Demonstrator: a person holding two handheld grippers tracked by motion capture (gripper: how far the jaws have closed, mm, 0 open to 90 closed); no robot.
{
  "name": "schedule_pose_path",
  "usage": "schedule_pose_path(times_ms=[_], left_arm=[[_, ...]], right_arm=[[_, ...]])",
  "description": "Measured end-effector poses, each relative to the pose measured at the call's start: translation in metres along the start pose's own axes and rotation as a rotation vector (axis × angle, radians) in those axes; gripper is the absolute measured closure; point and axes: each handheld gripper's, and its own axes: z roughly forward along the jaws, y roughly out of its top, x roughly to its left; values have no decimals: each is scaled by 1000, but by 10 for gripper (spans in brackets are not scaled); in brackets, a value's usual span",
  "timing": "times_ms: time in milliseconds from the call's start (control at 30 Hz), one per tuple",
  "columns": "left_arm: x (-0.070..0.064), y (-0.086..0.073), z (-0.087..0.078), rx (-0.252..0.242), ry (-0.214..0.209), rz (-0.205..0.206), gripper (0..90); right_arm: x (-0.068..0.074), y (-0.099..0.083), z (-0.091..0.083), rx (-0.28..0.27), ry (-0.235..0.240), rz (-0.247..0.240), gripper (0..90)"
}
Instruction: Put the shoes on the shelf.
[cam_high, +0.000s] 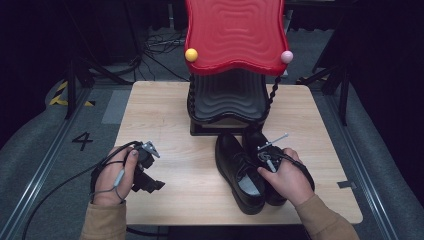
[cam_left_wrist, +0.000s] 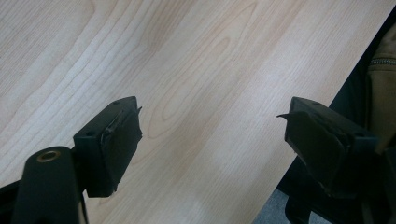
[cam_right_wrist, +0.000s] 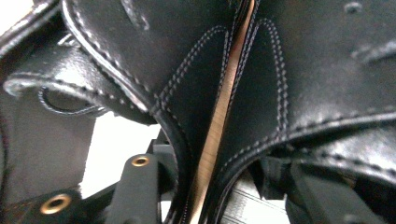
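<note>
Two black leather lace-up shoes stand side by side on the right of the wooden table (cam_high: 165, 115), toes pointing away: the left shoe (cam_high: 235, 167) (cam_right_wrist: 154, 56) and the right shoe (cam_high: 254, 142) (cam_right_wrist: 327, 70). My right gripper (cam_high: 263, 164) (cam_right_wrist: 215, 186) reaches down at their openings, one jaw inside each shoe, closed on the two touching inner walls. A thin strip of table shows between the shoes. My left gripper (cam_high: 149, 185) (cam_left_wrist: 210, 135) hovers over bare wood at the front left, open and holding nothing.
A shoe rack with a red wavy top (cam_high: 234, 35) and a black wavy shelf (cam_high: 227, 97) stands at the table's back middle, just beyond the shoes. Cables lie on the floor behind. The table's front edge (cam_left_wrist: 299, 135) is close to the left gripper.
</note>
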Motion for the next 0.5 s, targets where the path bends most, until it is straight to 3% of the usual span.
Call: schedule_pose_path(times_ms=[200, 500], left_arm=[[-1, 1, 0, 1, 3, 7, 191], [-3, 2, 0, 2, -1, 7, 191]], right_arm=[[8, 8, 4, 45, -49, -14, 678], [-1, 16, 4, 110, -4, 29, 713]])
